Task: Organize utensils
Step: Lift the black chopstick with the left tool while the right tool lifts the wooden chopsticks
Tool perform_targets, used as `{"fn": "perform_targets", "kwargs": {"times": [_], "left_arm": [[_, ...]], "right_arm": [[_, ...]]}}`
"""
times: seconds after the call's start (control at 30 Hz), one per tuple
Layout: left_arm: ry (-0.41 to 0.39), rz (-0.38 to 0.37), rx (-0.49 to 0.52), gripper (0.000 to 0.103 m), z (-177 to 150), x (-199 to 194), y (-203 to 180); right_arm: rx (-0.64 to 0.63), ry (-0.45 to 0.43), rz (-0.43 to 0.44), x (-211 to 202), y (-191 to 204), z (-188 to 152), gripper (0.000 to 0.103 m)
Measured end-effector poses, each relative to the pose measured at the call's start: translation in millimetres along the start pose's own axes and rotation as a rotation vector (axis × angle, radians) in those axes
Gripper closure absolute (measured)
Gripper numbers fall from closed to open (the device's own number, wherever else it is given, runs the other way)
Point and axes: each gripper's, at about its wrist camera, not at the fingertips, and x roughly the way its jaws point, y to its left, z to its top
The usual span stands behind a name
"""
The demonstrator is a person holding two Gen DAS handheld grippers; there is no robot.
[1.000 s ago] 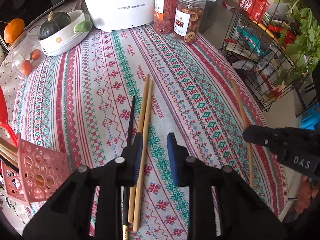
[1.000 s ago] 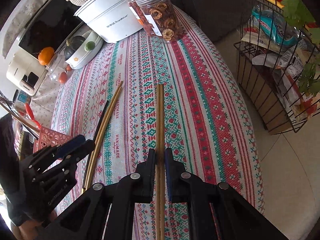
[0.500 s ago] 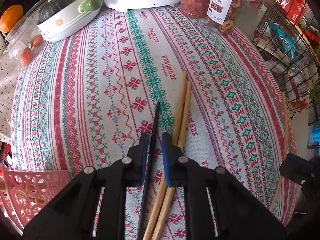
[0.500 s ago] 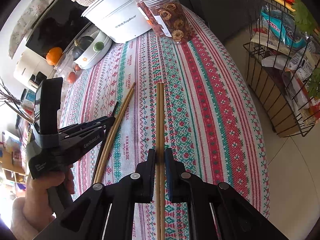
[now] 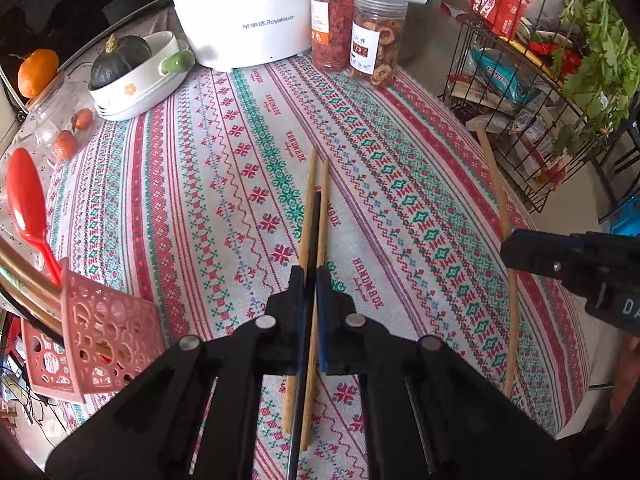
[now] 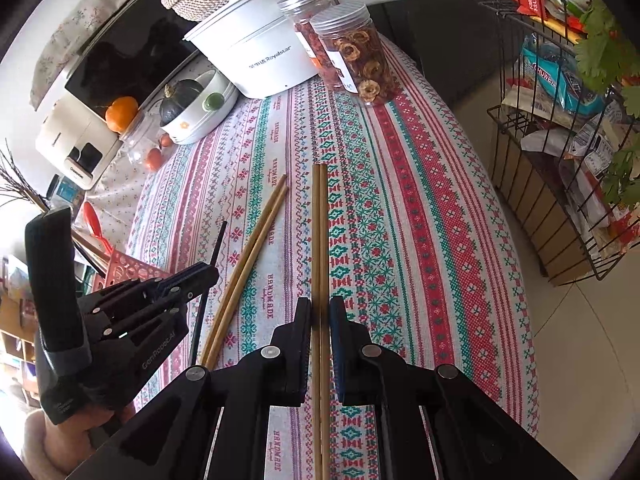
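L gripper (image 5: 309,280): jaws closed on black chopstick (image 5: 313,232), held above the bamboo chopstick pair (image 6: 256,248) lying mid-table. R gripper (image 6: 320,312): jaws nearly closed on 2nd bamboo pair (image 6: 321,220), nearer the table's (image 6: 420,200) right edge. Pink utensil basket (image 5: 100,340) at left edge, red spoon (image 5: 26,200) in it.

Left tongs (image 5: 311,276) pinched nearly shut, jaws pointing forward and down toward the surface, a thin dark stick caught between the blue pads (image 5: 322,292). Right tongs (image 6: 320,312) likewise closed tight, clamped on a pair of wooden sticks running straight ahead. Off to the left of the right tongs, bare hand (image 6: 60,436) wrapped around the left handle.
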Motion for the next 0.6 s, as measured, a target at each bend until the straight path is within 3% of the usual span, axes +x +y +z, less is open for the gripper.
{"fn": "perform_targets", "kwargs": {"times": [0.37, 0.6], "left_arm": [[-0.202, -0.079, 0.039, 0.097, -37, -93, 21], [-0.323, -0.146, -0.019, 0.097, -62, -128, 55]], "right_arm": [[-0.058, -0.112, 0.03, -45, 33, -21, 0.094], [-0.161, -0.175, 0.043, -59, 72, -30, 0.094]]}}
